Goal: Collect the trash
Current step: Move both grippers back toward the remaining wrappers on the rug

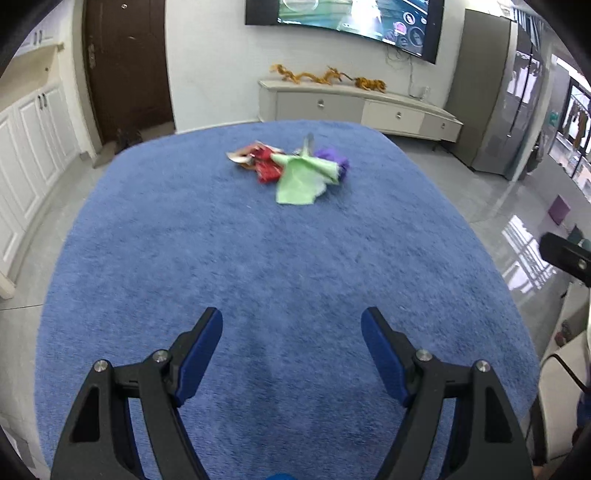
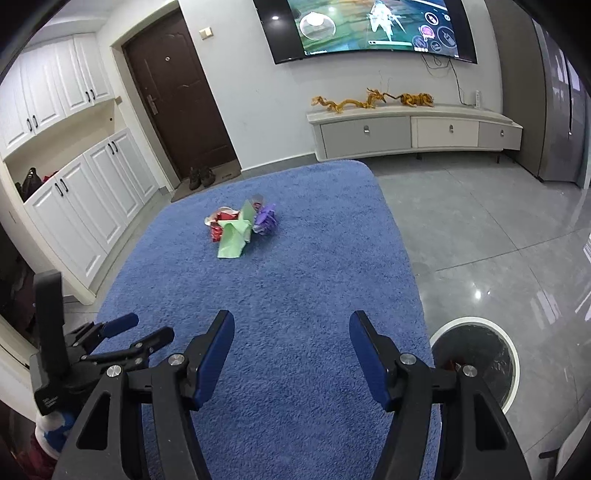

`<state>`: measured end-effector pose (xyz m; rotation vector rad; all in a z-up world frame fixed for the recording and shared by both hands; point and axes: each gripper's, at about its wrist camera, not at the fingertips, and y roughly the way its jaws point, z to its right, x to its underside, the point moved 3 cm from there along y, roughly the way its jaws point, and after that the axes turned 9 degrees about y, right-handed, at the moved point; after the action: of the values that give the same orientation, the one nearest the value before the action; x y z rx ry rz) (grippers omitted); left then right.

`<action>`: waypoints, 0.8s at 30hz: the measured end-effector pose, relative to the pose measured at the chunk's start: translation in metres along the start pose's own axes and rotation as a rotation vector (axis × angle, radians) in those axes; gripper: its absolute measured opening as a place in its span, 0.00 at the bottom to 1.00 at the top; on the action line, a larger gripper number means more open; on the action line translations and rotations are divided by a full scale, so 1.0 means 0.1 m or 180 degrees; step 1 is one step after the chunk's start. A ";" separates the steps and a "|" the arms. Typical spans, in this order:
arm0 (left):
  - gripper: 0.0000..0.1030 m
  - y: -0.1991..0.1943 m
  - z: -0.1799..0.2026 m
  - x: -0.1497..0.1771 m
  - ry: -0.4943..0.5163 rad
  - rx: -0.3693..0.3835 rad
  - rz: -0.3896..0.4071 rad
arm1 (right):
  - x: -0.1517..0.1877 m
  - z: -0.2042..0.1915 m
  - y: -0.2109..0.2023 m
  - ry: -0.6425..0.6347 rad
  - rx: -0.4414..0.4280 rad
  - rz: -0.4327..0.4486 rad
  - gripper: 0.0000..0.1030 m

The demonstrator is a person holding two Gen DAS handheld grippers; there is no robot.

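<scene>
Trash is lying heaped toward twelve o'clock on the blue worktop, none of it picked up yet; the bin is waiting at four o'clock. Left tongs and right tongs are hovering low, spread wide, grasping nothing.

home living room | wall TV | low media cabinet | entry door | white cupboards
</scene>
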<state>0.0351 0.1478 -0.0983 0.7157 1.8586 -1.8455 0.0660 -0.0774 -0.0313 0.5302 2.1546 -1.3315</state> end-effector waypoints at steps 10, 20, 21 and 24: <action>0.74 0.03 0.28 0.02 0.0189 0.0182 -0.0020 | -0.05 0.13 0.05 0.0103 0.0112 0.0001 0.61; 0.74 0.08 0.32 0.02 0.0225 0.0213 -0.0051 | -0.06 0.17 0.07 0.0127 0.0106 -0.0035 0.61; 0.74 0.08 0.32 0.02 0.0224 0.0212 -0.0052 | -0.06 0.17 0.07 0.0127 0.0102 -0.0037 0.61; 0.74 0.08 0.32 0.02 0.0224 0.0211 -0.0051 | -0.05 0.15 0.08 0.0126 0.0095 -0.0048 0.61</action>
<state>0.0366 0.1157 -0.1062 0.8003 1.8589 -1.9233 0.0785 -0.0881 -0.0391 0.5575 2.1776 -1.3742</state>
